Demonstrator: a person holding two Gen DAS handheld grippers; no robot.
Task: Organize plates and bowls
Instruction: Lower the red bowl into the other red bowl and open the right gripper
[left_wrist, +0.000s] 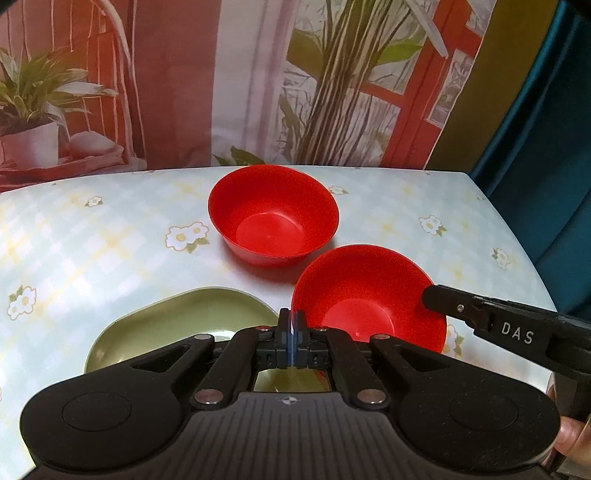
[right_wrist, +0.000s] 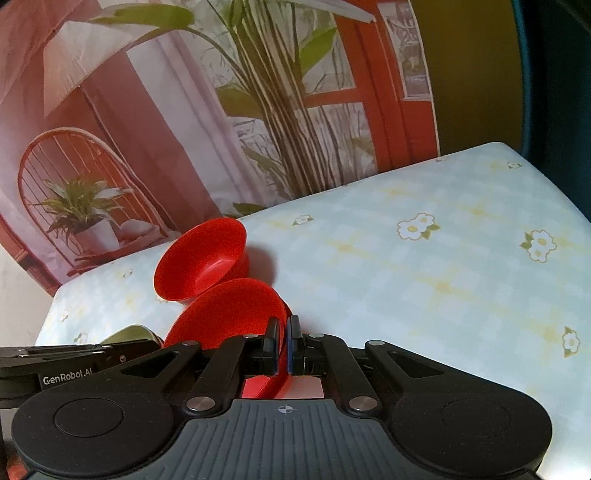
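My left gripper (left_wrist: 291, 321) is shut on the right rim of an olive green plate (left_wrist: 177, 325), which lies low on the flowered table (left_wrist: 110, 240). A red bowl (left_wrist: 273, 218) sits upright at the middle of the table. A second red bowl (left_wrist: 369, 295) is nearer and tilted, with my right gripper (left_wrist: 432, 299) shut on its right rim. In the right wrist view that bowl's (right_wrist: 229, 314) wall passes between the fingers of the right gripper (right_wrist: 282, 332). The other bowl (right_wrist: 207, 258) is just behind it. The left gripper (right_wrist: 147, 347) and a sliver of green plate (right_wrist: 133, 332) show at lower left.
A printed backdrop (left_wrist: 258, 92) of plants and a chair hangs behind the table's far edge. A dark blue curtain (left_wrist: 546, 166) stands past the table's right edge. The right half of the tablecloth (right_wrist: 443, 277) is bare. A hand (left_wrist: 572, 435) shows at the lower right.
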